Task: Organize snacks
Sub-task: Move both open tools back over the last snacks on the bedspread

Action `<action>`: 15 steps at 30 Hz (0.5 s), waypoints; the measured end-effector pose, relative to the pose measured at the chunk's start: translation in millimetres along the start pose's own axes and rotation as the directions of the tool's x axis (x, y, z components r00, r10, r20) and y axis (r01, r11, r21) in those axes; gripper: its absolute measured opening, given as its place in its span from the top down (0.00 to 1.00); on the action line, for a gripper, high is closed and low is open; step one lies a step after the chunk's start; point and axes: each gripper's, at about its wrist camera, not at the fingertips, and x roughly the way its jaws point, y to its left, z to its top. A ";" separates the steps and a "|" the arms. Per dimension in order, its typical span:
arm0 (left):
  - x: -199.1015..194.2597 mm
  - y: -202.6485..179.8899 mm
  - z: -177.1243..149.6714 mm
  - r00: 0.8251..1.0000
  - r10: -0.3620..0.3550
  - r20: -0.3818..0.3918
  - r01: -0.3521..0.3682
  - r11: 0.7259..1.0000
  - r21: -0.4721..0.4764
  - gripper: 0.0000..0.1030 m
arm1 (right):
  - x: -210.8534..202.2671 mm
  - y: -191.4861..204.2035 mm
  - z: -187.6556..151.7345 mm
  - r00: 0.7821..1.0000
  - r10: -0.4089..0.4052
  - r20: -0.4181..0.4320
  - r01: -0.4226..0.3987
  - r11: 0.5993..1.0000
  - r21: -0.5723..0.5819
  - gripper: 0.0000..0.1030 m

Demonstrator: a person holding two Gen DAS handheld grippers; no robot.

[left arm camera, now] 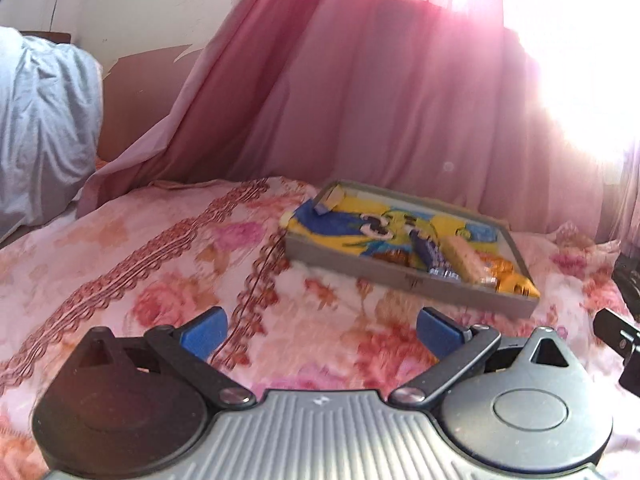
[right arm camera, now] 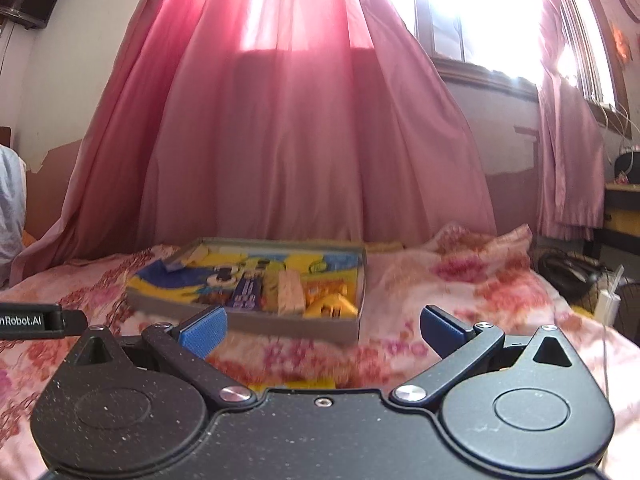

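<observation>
Both views low, near, facing tray (left arm camera: 404,276)

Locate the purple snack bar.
In both views the purple bar lies inside the grey tray, near its front wall, just left of the beige wafer.

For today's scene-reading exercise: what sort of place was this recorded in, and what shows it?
Most likely a bedroom in a home. A floral bedspread covers a soft bed, pink curtains hang before a sunlit window, and a shallow snack tray rests on the bedding.
</observation>
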 end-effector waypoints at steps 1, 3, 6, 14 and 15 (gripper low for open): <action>-3.5 2.1 -4.2 1.000 0.000 -0.004 0.000 1.000 -0.003 0.01 | -4.6 0.8 -2.3 1.000 0.000 -0.011 0.000 1.000 0.005 0.01; -10.3 5.8 -11.5 1.000 0.003 -0.014 -0.003 1.000 -0.003 0.01 | -13.0 3.1 -6.2 0.999 -0.001 -0.035 0.002 1.000 0.014 0.01; -20.3 10.2 -19.5 1.000 0.002 -0.025 -0.002 1.000 0.002 0.01 | -23.7 7.4 -11.8 0.997 0.000 -0.072 0.002 1.000 0.030 0.01; -35.6 20.5 -37.1 0.997 0.013 -0.076 -0.012 1.000 0.017 0.01 | -42.9 25.5 -25.2 0.989 0.037 -0.145 -0.037 0.999 0.002 0.01; -36.7 21.7 -39.4 0.996 0.016 -0.083 -0.014 1.000 0.021 0.01 | -43.5 27.5 -26.1 0.988 0.042 -0.150 -0.044 0.999 -0.008 0.01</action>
